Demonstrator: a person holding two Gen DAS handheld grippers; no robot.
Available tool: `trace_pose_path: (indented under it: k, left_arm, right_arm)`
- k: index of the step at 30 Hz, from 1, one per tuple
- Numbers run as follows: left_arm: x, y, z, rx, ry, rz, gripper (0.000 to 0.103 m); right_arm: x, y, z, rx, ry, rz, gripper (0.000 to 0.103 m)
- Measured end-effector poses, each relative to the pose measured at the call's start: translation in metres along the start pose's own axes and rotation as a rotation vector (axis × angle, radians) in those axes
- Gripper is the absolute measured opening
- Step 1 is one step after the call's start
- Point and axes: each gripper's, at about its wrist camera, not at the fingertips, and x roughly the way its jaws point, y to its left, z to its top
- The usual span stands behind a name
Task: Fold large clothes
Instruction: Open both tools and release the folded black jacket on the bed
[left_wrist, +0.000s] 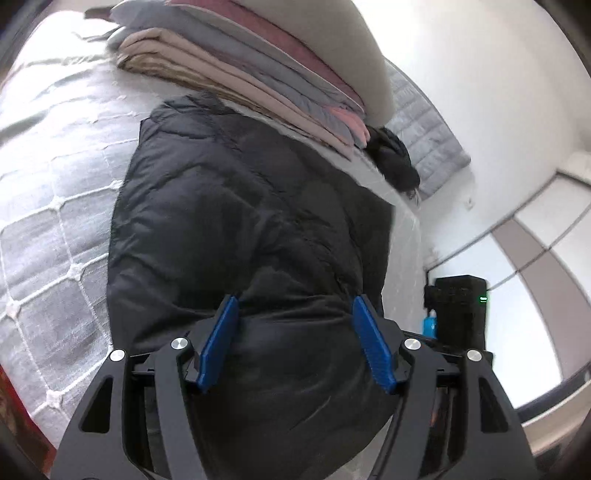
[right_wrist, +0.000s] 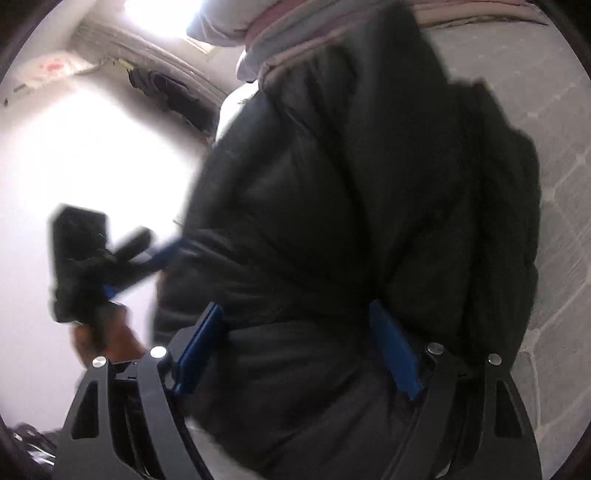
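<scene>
A black puffer jacket (left_wrist: 243, 221) lies on the quilted grey bed (left_wrist: 55, 192). My left gripper (left_wrist: 293, 306) stands wide open, its blue pads (left_wrist: 218, 343) on either side of a bulge of the jacket's near end. In the right wrist view the same jacket (right_wrist: 362, 192) fills the frame. My right gripper (right_wrist: 295, 314) is also wide open, with jacket fabric bulging between its blue pads (right_wrist: 395, 354). The left gripper (right_wrist: 122, 258) shows blurred at the jacket's left edge, held by a hand (right_wrist: 107, 339).
A stack of folded clothes (left_wrist: 251, 66) in beige, grey and pink lies at the bed's far end, touching the jacket. A dark garment (left_wrist: 395, 155) lies beside it near the bed edge. The right gripper's black body (left_wrist: 460, 310) is at right, over a pale floor (left_wrist: 524, 317).
</scene>
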Motion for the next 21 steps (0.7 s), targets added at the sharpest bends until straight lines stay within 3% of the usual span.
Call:
trace_pose_path:
  k: [2,4,5,7,9,11,13,15,16,18,20,21]
  left_arm:
    - [-0.006,-0.008,-0.002,0.043,-0.032,0.063,0.062]
    - [-0.013,-0.017,-0.003,0.094,-0.067,0.108,0.062]
    - [-0.017,-0.022,-0.002,0.120,-0.082,0.126,0.062]
    - [-0.021,-0.028,-0.002,0.156,-0.099,0.170,0.063]
    - [-0.020,-0.031,-0.004,0.174,-0.106,0.205,0.063]
    - [-0.026,-0.034,-0.006,0.194,-0.139,0.249,0.063]
    - [-0.036,-0.035,-0.006,0.203,-0.172,0.283,0.063]
    - [-0.048,-0.027,-0.003,0.182,-0.206,0.310,0.063]
    - [-0.051,-0.021,-0.002,0.164,-0.202,0.318,0.065]
    - [-0.050,-0.007,0.001,0.113,-0.170,0.344,0.065]
    - [-0.052,0.007,0.003,0.060,-0.164,0.346,0.065]
    - [-0.055,0.013,0.004,0.039,-0.173,0.346,0.065]
  right_arm:
    - [-0.011,0.004,-0.001,0.044,-0.035,0.000,0.078]
    - [-0.037,0.029,-0.017,-0.037,-0.121,0.006,0.079]
    - [-0.042,0.035,-0.021,-0.065,-0.140,-0.034,0.081]
    - [-0.033,0.028,-0.034,-0.065,-0.077,-0.156,0.085]
    - [-0.013,0.015,-0.044,-0.079,-0.013,-0.189,0.085]
    - [-0.025,0.010,-0.055,-0.038,-0.039,-0.170,0.085]
    - [-0.042,0.023,-0.056,-0.056,-0.128,-0.114,0.085]
    - [-0.052,0.028,-0.057,-0.093,-0.140,-0.183,0.086]
    - [-0.039,0.025,-0.059,-0.102,-0.066,-0.254,0.086]
    - [-0.025,0.014,-0.073,-0.104,0.048,-0.284,0.087]
    - [-0.034,0.010,-0.074,-0.070,0.013,-0.251,0.087]
    - [-0.050,0.014,-0.074,-0.077,-0.058,-0.212,0.087]
